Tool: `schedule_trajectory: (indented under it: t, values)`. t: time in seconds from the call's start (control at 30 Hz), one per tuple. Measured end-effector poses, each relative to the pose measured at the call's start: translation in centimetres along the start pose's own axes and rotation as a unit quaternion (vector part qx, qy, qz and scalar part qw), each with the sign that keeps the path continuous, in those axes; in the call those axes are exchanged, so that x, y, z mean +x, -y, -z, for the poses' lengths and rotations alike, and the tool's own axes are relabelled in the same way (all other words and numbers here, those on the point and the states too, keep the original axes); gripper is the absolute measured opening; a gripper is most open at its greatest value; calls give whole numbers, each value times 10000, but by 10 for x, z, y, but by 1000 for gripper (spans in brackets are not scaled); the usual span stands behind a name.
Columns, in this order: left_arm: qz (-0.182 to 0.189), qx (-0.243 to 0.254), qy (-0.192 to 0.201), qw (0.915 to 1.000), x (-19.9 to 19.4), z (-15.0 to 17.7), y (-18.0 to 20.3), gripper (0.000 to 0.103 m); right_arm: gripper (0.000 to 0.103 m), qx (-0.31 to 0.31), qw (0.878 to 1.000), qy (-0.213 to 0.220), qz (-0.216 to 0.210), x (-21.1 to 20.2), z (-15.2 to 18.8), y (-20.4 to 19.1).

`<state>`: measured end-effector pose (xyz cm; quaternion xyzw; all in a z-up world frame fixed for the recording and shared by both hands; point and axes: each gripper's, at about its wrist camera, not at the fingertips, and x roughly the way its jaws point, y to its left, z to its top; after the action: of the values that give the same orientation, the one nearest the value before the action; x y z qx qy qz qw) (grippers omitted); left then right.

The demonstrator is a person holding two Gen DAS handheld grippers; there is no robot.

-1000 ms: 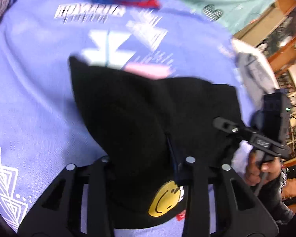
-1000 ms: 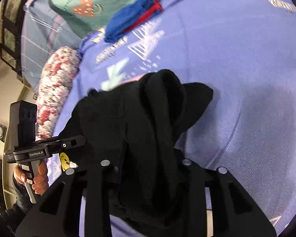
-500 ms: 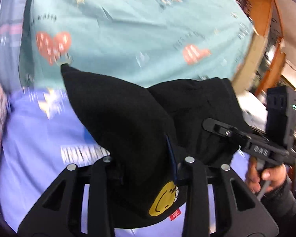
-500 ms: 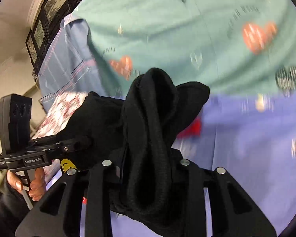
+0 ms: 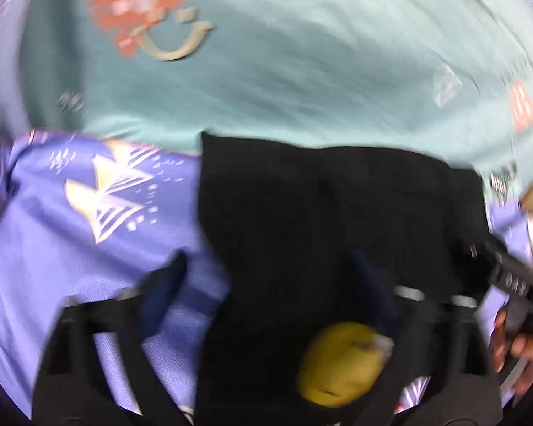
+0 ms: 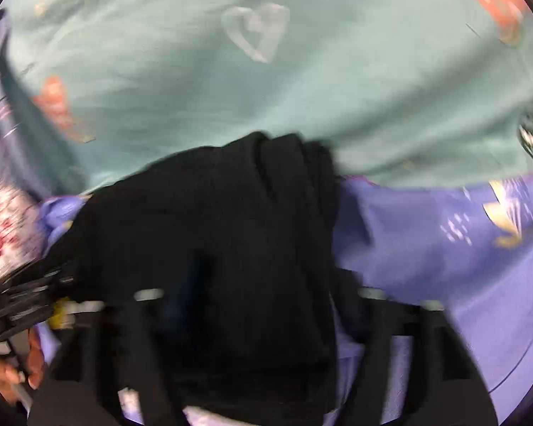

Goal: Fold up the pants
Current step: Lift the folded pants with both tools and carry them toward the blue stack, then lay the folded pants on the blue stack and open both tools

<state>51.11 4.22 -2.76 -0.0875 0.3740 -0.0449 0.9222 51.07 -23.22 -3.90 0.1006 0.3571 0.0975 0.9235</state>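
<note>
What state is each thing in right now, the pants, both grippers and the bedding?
Black pants: folded bundle, lying on the purple sheet, between open jaws.
Left gripper: open, jaws just opened.
Right gripper: open, jaws just opened.
Purple sheet: spread flat.
Teal blanket: spread behind, lightly wrinkled.

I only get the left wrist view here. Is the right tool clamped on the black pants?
Observer: No. The right tool has just been opening its jaws; the black pants lie between its fingers, unpinched.
Operator: Is the pants' far edge flat on that side?
Observer: No, it is bunched into thick folds, seen in front of the teal cloth.
Operator: Anything left of the pants there?
Observer: A hand, low at the frame's edge.
</note>
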Motion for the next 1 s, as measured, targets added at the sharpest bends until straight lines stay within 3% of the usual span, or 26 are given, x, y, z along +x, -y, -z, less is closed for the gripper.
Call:
schedule_trajectory:
  t: [0.07,0.13,0.23,0.33,0.43,0.57,0.7,0.8,1.0]
  values:
    - [142,-394,-124,9990,0,1,-8,99,79,162,9998,-1,-104,-1,3,8]
    - [13,-460,-145,9988,-11,-2,-6,97,79,243,9997,-35,-69,-11,0,8]
    - [-236,-170,142,9995,-48,-4,2,98,80,0,9990,437,79,-61,-4,-3]
    - [-356,142,520,9979,-97,10,12,101,94,-220,9956,842,333,-117,11,-16]
    - [-367,319,654,9967,-145,46,25,101,98,-426,9950,741,510,-157,45,-27]
    - [-631,210,600,9960,-188,112,35,101,100,-754,9932,670,576,-195,116,-45]
    - [-382,212,574,9974,-222,172,46,101,100,-747,9925,780,573,-225,171,-52]
    - [-375,281,886,9950,-249,201,53,101,100,-653,9906,1062,568,-254,199,-63]
    - [-322,346,959,9943,-275,224,67,101,102,-554,9838,1614,543,-288,226,-65]
